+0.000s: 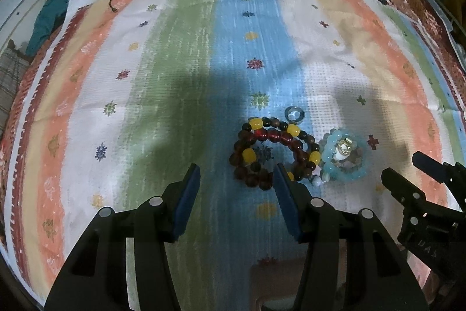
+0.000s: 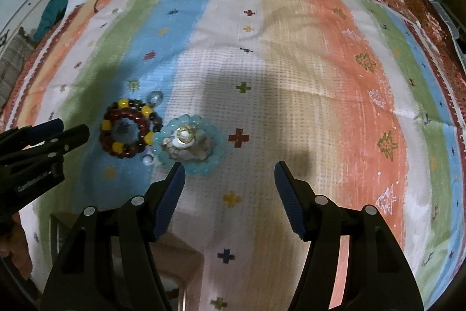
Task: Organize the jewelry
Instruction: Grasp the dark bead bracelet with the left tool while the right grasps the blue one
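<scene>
Your left gripper (image 1: 237, 179) hangs low over the striped cloth (image 1: 186, 54) with its blue pads spread wide and nothing between them; your right gripper (image 2: 230, 178) sits just as wide apart and just as empty. The jewelry lies in a tight cluster on the blue and white stripes: a dark bead bracelet (image 1: 272, 149) with yellow beads, coiled flat with a red strand across its top, a pale blue bead bracelet (image 1: 345, 158) touching it on the right and ringed around some small pieces I cannot make out, and a small metal ring (image 1: 294, 114) just beyond the dark one. Your left gripper's right pad is already at the near edge of the dark bracelet, so that looks like the piece in hand. To take it cleanly, shift slightly right so one pad drops into the open middle of the loop and the other lands outside, then pinch a single run of beads, not the whole coil. Both bracelets are round loops lying flat, so neither has a real long axis or heading; only the red strand runs roughly left to right. Lift slowly, since the loops touch and may drag each other. No tray or box shows clearly, so the destination is uncertain.
</scene>
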Tool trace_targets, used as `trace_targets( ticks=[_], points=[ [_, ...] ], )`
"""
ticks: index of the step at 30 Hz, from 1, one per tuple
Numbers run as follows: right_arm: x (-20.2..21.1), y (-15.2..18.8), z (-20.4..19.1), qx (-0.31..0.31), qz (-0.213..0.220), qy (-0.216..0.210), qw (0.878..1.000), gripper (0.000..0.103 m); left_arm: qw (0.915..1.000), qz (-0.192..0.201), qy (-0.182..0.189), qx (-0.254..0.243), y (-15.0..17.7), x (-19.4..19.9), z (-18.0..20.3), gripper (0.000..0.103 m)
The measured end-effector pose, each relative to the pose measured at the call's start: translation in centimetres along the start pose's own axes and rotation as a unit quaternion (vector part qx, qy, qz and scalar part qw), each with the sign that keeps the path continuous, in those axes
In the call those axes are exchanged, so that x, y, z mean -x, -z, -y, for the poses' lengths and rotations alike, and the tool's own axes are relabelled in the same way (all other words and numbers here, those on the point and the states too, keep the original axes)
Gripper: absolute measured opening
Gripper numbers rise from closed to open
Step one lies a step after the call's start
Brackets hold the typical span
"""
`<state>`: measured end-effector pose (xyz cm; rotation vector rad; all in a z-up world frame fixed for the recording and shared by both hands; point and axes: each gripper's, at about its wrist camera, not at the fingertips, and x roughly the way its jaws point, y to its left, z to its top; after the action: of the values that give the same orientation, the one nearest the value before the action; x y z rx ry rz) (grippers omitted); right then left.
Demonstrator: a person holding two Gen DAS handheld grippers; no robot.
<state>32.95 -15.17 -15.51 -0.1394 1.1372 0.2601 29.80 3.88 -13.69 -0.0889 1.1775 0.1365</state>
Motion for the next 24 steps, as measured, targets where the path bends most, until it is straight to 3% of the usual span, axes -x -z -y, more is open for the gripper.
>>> trace_targets(
  ticks=[14, 24],
  points=[
    [-3.0, -0.9, 0.9, -0.008, -0.017, 0.018, 1.000, 0.064, 0.9998, -0.018, 0.006, 0.006, -1.0, -2.7, -0.2, 0.051],
    [-4.3, -1.4, 0.6, -0.004, -0.029, 0.016, 0.999, 0.064, 0.9996, -0.025, 0.010, 0.003, -1.5, -4.2, -0.2, 0.044]
  ],
)
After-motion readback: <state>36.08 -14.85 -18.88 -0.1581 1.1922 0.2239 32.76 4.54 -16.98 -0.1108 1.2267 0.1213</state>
